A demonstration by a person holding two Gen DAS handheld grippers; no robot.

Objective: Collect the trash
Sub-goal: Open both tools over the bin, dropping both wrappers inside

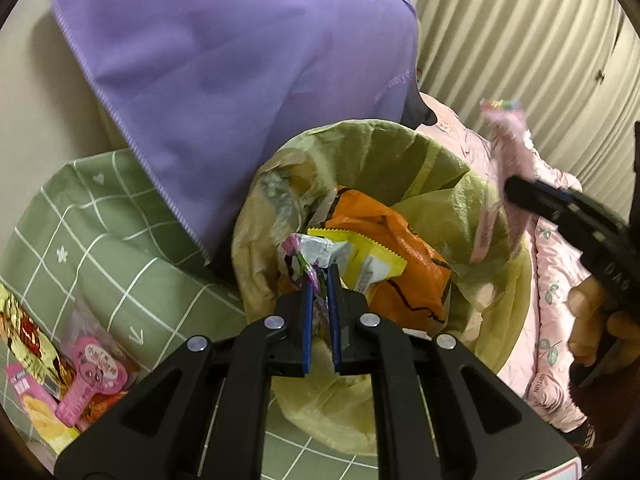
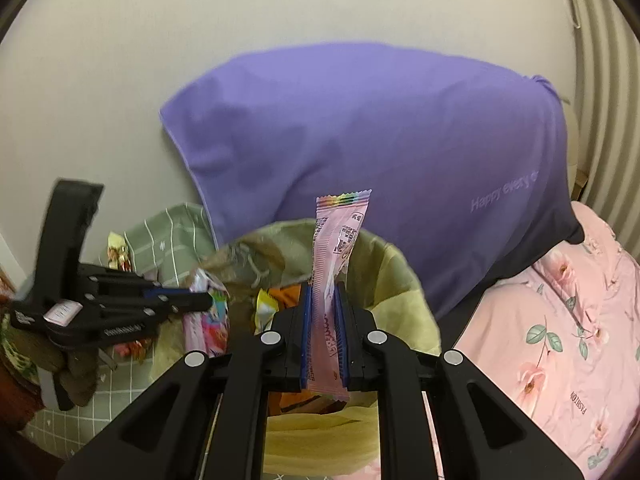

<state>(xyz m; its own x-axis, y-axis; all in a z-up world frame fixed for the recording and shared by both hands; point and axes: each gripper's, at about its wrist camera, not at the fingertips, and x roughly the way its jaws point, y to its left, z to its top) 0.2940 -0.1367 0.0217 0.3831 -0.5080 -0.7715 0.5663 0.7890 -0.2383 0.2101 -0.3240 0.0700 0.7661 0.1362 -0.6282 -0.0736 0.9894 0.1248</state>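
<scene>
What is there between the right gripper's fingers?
A pink wrapper is clamped upright between the right gripper's fingers, seen in the right wrist view.

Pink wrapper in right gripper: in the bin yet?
Not yet. The pink wrapper stands clamped in the right gripper, above the bin.

pink wrapper [image 1: 505, 168] blurred | bin [image 1: 400, 140] bottom hidden by trash | snack packs [image 1: 52, 376] cut off at edge

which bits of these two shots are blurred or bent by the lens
Left wrist view: the right gripper and its pink wrapper are motion-smeared, while the bin liner is sharp. Right wrist view: the left gripper is soft, the curtain pleats bow along the fisheye rim, and black vignette fills the corners.
</scene>
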